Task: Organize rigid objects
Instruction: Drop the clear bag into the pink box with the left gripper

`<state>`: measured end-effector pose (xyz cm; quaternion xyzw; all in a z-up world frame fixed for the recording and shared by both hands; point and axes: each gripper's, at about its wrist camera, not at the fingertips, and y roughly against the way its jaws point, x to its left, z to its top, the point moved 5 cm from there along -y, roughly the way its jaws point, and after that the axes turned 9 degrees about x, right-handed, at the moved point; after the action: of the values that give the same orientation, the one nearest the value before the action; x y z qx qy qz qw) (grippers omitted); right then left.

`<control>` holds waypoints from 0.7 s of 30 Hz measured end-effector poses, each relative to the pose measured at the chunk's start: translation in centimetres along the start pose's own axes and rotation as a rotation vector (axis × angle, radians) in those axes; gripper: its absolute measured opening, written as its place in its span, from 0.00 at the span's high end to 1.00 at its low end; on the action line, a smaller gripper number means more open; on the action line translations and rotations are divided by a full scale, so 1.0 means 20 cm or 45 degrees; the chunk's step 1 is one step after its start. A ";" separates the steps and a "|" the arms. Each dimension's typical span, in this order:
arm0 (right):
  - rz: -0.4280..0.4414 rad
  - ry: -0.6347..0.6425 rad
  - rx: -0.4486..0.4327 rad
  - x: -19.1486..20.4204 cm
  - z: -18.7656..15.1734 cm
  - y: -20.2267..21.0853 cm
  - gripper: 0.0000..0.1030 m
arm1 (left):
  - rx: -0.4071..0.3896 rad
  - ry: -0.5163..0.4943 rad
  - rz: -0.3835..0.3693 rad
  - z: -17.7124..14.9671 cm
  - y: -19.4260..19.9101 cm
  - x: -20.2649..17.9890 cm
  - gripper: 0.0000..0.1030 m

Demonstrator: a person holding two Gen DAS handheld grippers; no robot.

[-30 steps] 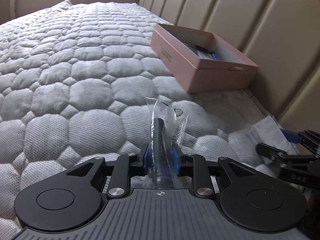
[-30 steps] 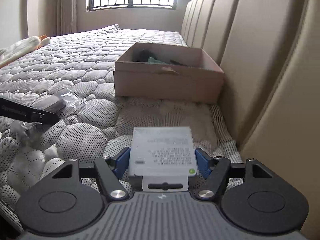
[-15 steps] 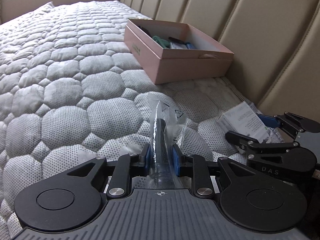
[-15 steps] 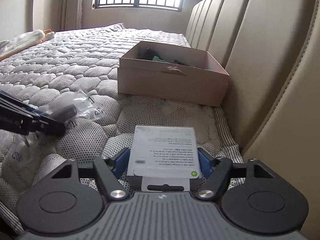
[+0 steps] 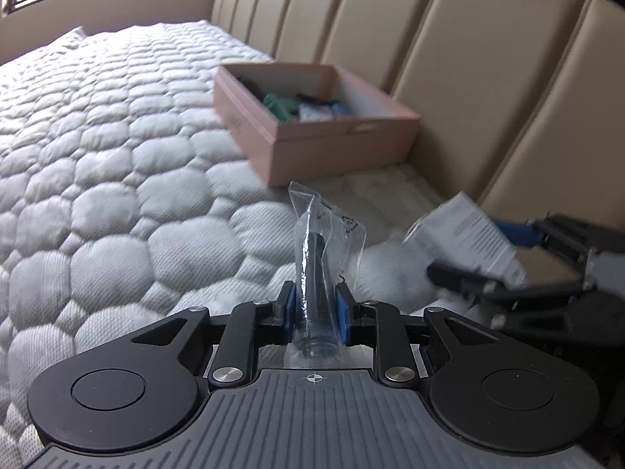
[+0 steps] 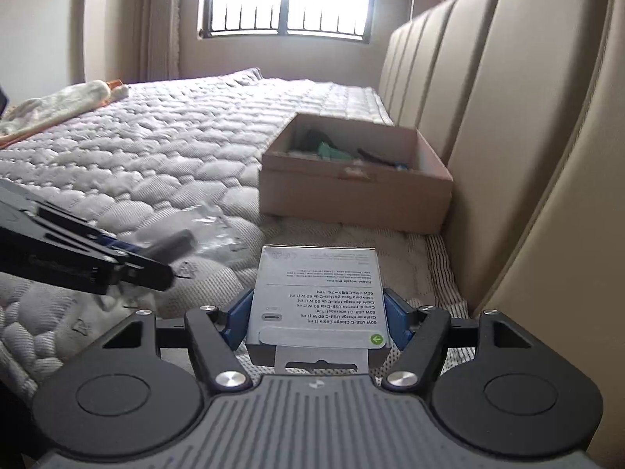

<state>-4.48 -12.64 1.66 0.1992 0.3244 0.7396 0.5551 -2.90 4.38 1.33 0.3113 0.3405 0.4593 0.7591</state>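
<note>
In the left wrist view, the left claw (image 5: pixel 315 308) is closing, its blue pads pressing a dark tube in a clear plastic bag (image 5: pixel 318 250), raised above the quilted mattress (image 5: pixel 117 179); the open pink box (image 5: pixel 312 133) of small items sits ahead against the padded headboard (image 5: pixel 488 78) with nothing between, and the right claw (image 5: pixel 519 262) with its white cable box (image 5: pixel 468 238) is close on the right. In the right wrist view, the right claw (image 6: pixel 317 314) grips the white cable box (image 6: pixel 318 297) by its sides, above the mattress (image 6: pixel 156 148). The open box (image 6: pixel 355 195) lies straight ahead beside the headboard (image 6: pixel 508 136), the left claw (image 6: pixel 129 262) with its bagged tube (image 6: pixel 172 244) reaches in from the left, and a cloth (image 6: pixel 58 105) lies far off under the window (image 6: pixel 289 0).
</note>
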 end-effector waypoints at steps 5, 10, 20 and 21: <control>0.024 -0.006 -0.041 0.01 0.01 0.08 0.33 | -0.050 0.021 -0.046 0.21 0.09 -0.04 0.76; 0.015 0.016 -0.059 0.02 0.01 0.10 0.33 | -0.130 0.045 -0.028 0.62 0.10 -0.06 0.76; 0.051 0.028 -0.075 -0.02 0.01 0.09 0.33 | -0.175 0.227 -0.040 1.27 -0.27 0.01 0.73; 0.049 0.036 -0.074 -0.02 0.01 0.08 0.33 | -0.156 0.246 -0.031 1.27 -0.32 0.03 0.73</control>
<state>-5.39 -13.28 2.93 0.1787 0.3069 0.7619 0.5416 20.83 -1.60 10.87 0.2144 0.3871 0.4979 0.7458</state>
